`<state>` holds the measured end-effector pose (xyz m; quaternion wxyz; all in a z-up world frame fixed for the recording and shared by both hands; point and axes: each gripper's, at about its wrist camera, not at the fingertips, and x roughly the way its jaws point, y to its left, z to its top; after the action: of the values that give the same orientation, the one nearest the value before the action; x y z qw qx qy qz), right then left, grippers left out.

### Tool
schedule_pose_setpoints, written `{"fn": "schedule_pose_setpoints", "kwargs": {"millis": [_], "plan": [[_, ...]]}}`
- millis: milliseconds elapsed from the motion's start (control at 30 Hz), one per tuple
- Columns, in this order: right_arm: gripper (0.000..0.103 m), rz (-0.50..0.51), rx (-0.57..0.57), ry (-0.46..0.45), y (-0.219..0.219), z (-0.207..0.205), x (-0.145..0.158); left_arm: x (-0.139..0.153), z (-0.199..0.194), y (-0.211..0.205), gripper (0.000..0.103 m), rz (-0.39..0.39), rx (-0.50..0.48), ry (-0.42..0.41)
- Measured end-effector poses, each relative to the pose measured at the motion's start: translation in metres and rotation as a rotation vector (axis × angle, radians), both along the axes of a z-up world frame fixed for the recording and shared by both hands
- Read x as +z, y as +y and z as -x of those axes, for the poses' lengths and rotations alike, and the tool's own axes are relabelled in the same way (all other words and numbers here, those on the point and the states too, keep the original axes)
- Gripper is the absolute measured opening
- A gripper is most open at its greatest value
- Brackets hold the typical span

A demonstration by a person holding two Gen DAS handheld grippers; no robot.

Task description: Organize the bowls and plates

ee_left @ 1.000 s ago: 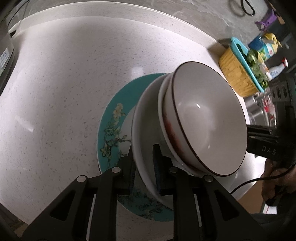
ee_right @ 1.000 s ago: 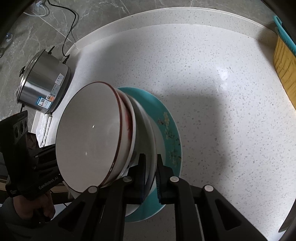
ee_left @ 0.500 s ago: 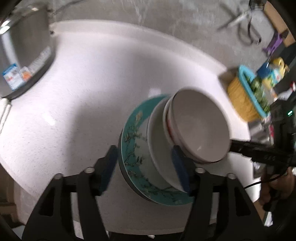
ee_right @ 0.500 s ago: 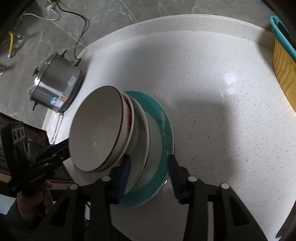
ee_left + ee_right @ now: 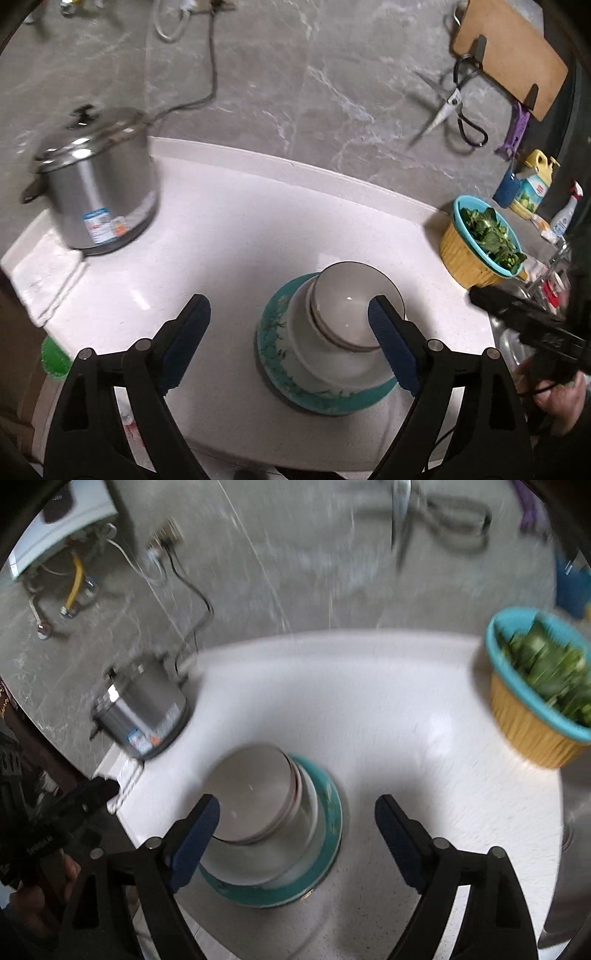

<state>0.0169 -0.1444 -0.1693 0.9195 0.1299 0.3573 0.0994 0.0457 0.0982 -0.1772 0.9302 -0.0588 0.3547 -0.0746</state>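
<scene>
Nearest to me in the left wrist view, the left gripper (image 5: 288, 332) stands wide, its jaws having just been opening; nothing is pressed between the blue pads (image 5: 184, 343). The right pad overlaps the stack in the picture, but I see no grip on it.

In the right wrist view the right gripper (image 5: 295, 830) is likewise wide, its jaws just opened, pads clear of the dishes. This view is blurred.

Just beyond both grippers sits the stack on the white counter (image 5: 229, 240): a teal plate (image 5: 273, 332) with a flower pattern at the bottom, a white bowl (image 5: 306, 350) on it, and a dark-rimmed bowl (image 5: 351, 295) nested on top. The stack stands free near the counter's front edge. From the right side I see the same teal plate (image 5: 328, 812) and top bowl (image 5: 255, 790).

At the right edge of the left view, a hand (image 5: 561, 402) holds the other gripper's black body.

Further back on the left, a steel pot (image 5: 96, 184) with its lid on stands by the wall, a cord running up from it. On the right, a yellow basket (image 5: 469, 258) with a blue liner holds greens (image 5: 491, 232).

On the grey wall hang scissors (image 5: 447, 107) and a wooden board (image 5: 509, 51).
</scene>
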Motion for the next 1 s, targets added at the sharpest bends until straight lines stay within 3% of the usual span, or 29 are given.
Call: {"fn": "schedule_pose_setpoints", "kwargs": {"millis": [100, 200, 433, 533, 600, 700, 867, 1000], "plan": [[0.103, 0.070, -0.075, -0.156, 0.018, 0.039, 0.033, 0.007, 0.021, 0.005, 0.087, 0.030, -0.082, 0.025], [0.103, 0.097, -0.111, -0.247, 0.032, 0.069, 0.052, 0.010, 0.040, 0.001, 0.088, -0.028, -0.095, 0.067], [0.103, 0.024, -0.146, -0.223, 0.039, 0.101, 0.061, 0.017, 0.089, -0.003, 0.088, -0.063, -0.068, 0.050], [0.103, -0.005, -0.185, -0.297, 0.030, 0.119, 0.069, 0.021, 0.105, -0.002, 0.092, -0.050, -0.030, 0.051], [0.103, -0.007, -0.154, -0.335, 0.028, 0.125, 0.075, 0.022, 0.107, 0.001, 0.096, -0.028, -0.004, 0.055], [0.103, 0.048, -0.119, -0.318, 0.028, 0.125, 0.080, 0.026, 0.114, -0.002, 0.096, 0.006, 0.024, 0.056], [0.103, 0.148, -0.186, -0.345, 0.022, 0.143, 0.093, 0.035, 0.120, -0.010, 0.096, 0.027, 0.030, 0.064], [0.103, 0.090, -0.088, -0.190, 0.013, 0.134, 0.090, 0.042, 0.129, -0.027, 0.096, -0.052, 0.047, 0.068]]}}
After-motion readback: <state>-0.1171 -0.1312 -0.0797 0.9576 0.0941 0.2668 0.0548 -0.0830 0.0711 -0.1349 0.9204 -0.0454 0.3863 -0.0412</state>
